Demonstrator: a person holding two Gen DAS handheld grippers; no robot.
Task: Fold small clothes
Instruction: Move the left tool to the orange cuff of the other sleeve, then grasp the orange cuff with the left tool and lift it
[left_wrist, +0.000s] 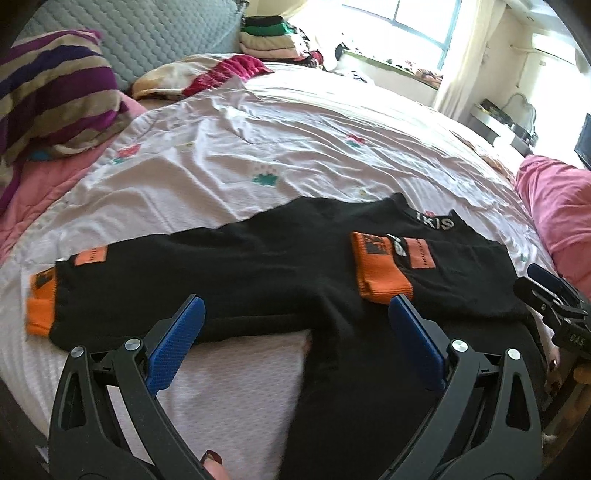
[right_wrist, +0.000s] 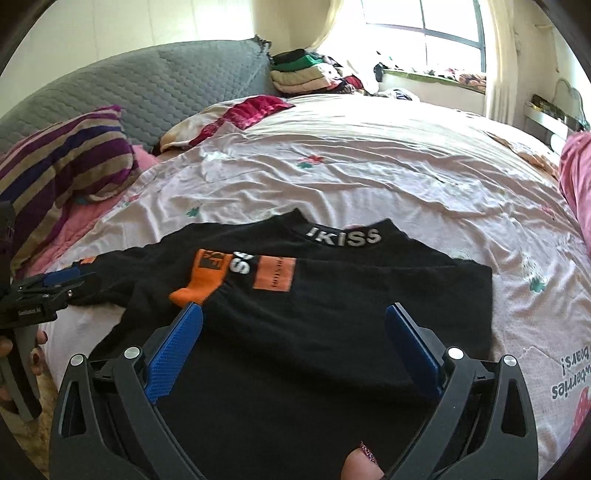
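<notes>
**Black top lies partly folded on the bed, both grippers spread wide above it**

Black long-sleeved top (left_wrist: 280, 266) lies flat on the pale flowered bedsheet (left_wrist: 229, 158), collar away from the cameras, with white lettering on the neckband (right_wrist: 345, 236). One sleeve is folded in across the chest, so its orange cuff (right_wrist: 199, 284) rests on the black body beside an orange patch (right_wrist: 274, 274). The other sleeve stretches out to the side along the sheet, and its orange cuff (left_wrist: 41, 304) lies near the edge of the bed.

Left gripper (left_wrist: 297, 314) hangs above the near hem, jaws wide apart, with nothing between the blue pads (left_wrist: 173, 343); the pads do not touch the cloth. Right gripper (right_wrist: 294, 323) stands the same way over the folded half of the top, jaws wide and empty. Each gripper shows at the edge of the other's view, off to the side of the garment.

A fingertip with dark nail polish (left_wrist: 211, 458) shows at the bottom of the left wrist view.

Behind the top, a striped pillow (left_wrist: 51, 92) leans against the grey quilted headboard (right_wrist: 147, 85). A stack of folded clothes (right_wrist: 306, 74) sits near the window (right_wrist: 421, 33), and a pink blanket (left_wrist: 557, 218) lies at the far side of the bed.
</notes>
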